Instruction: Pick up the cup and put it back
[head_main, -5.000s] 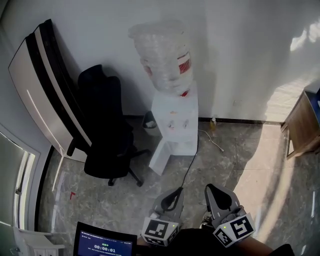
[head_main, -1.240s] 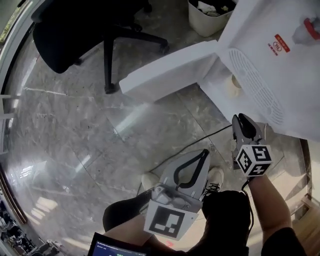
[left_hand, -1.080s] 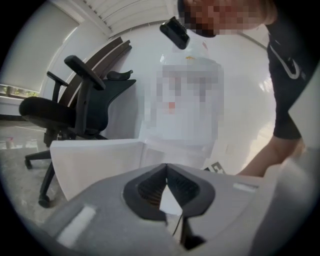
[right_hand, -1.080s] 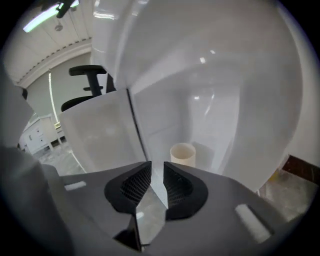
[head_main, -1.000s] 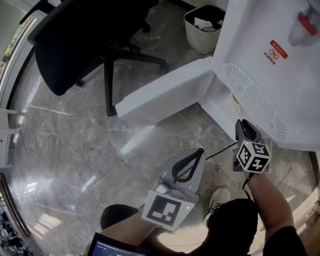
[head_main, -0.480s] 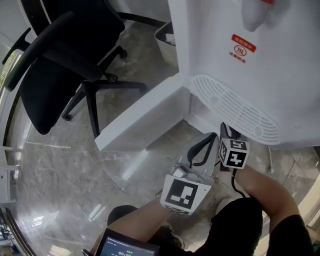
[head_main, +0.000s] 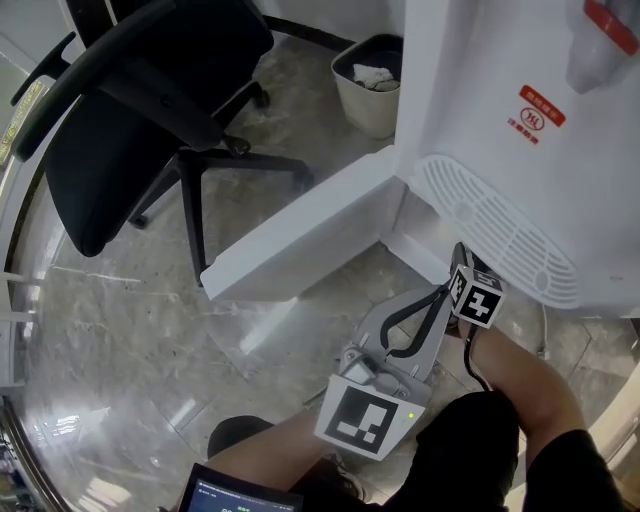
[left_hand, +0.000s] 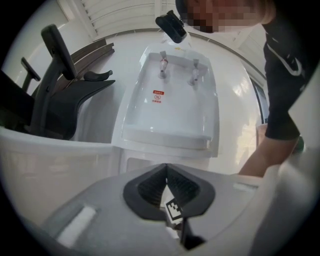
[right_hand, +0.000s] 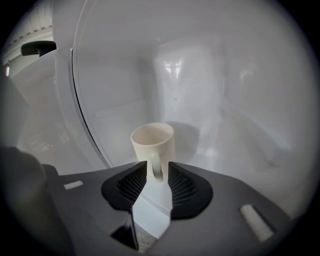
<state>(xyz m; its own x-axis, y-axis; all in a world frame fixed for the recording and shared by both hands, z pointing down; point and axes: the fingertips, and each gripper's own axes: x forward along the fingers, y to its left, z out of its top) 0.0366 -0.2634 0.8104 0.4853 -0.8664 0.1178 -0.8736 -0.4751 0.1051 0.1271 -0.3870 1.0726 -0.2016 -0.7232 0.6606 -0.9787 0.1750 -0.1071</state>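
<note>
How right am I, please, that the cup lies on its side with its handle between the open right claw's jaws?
Not quite: the right gripper view shows the cup standing upright, its handle between the jaws of the right claw, which have just been opening.

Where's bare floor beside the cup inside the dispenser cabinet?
Right of the cup, the cabinet floor is bare to the wall. Left is tight by the cabinet's edge. In front, the right gripper's jaws, just opened, straddle the handle.
</note>
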